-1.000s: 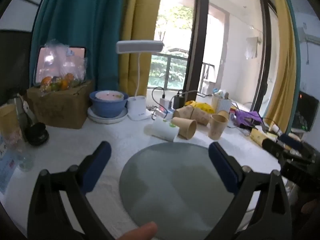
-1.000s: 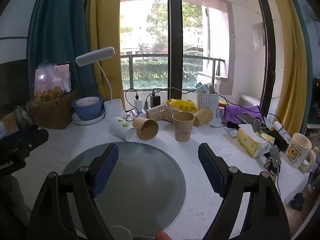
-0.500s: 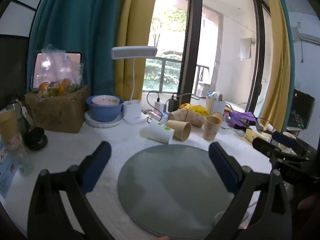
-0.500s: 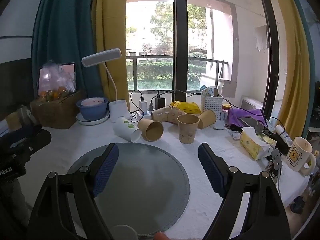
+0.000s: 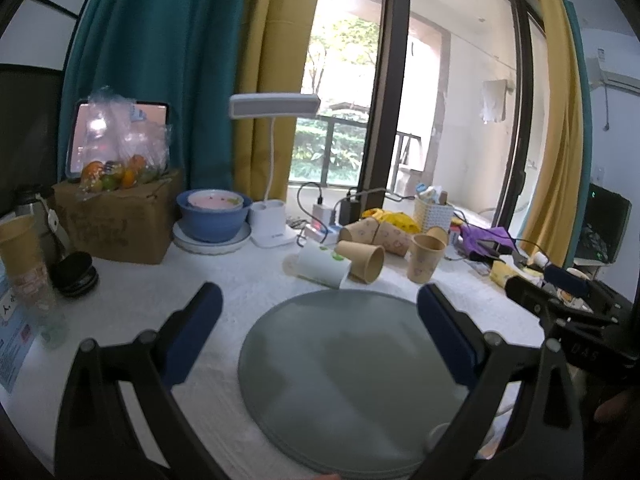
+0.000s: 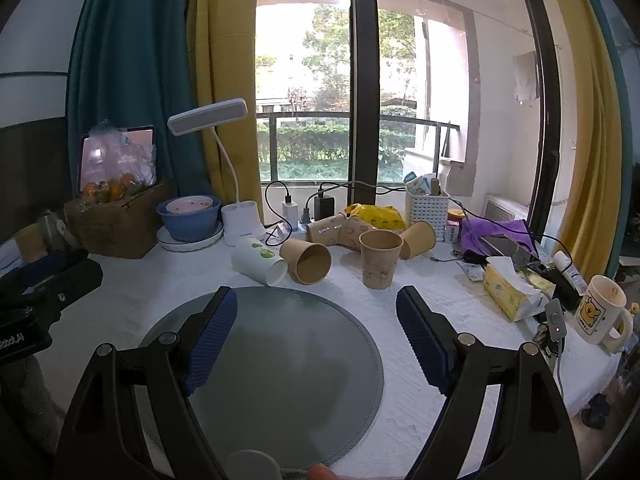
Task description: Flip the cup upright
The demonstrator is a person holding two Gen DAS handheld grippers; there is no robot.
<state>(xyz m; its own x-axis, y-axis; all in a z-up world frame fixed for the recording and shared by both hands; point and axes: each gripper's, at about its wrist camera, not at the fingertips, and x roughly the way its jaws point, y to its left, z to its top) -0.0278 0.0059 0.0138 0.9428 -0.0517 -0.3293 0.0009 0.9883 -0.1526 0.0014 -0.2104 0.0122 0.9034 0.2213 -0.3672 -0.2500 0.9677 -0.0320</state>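
Several paper cups lie beyond a round grey mat (image 6: 272, 356) on the white table. A white cup with green dots (image 6: 258, 260) lies on its side, and it also shows in the left wrist view (image 5: 323, 266). A brown cup (image 6: 307, 261) lies on its side beside it, mouth toward me. One brown cup (image 6: 379, 258) stands upright. More brown cups (image 6: 340, 230) lie on their sides behind. My right gripper (image 6: 316, 332) is open and empty above the mat. My left gripper (image 5: 320, 332) is open and empty above the mat (image 5: 352, 376).
A desk lamp (image 6: 236, 220), a blue bowl on a plate (image 6: 190, 220), a cardboard box with fruit (image 6: 116, 228), chargers and cables stand at the back. A tissue pack (image 6: 516, 288) and a bear mug (image 6: 600, 310) sit at the right. A white lid (image 6: 252, 466) lies at the mat's near edge.
Both grippers have drawn back and risen slightly, so the cups look a little farther and lower. Nothing on the table has moved. Both stay open.
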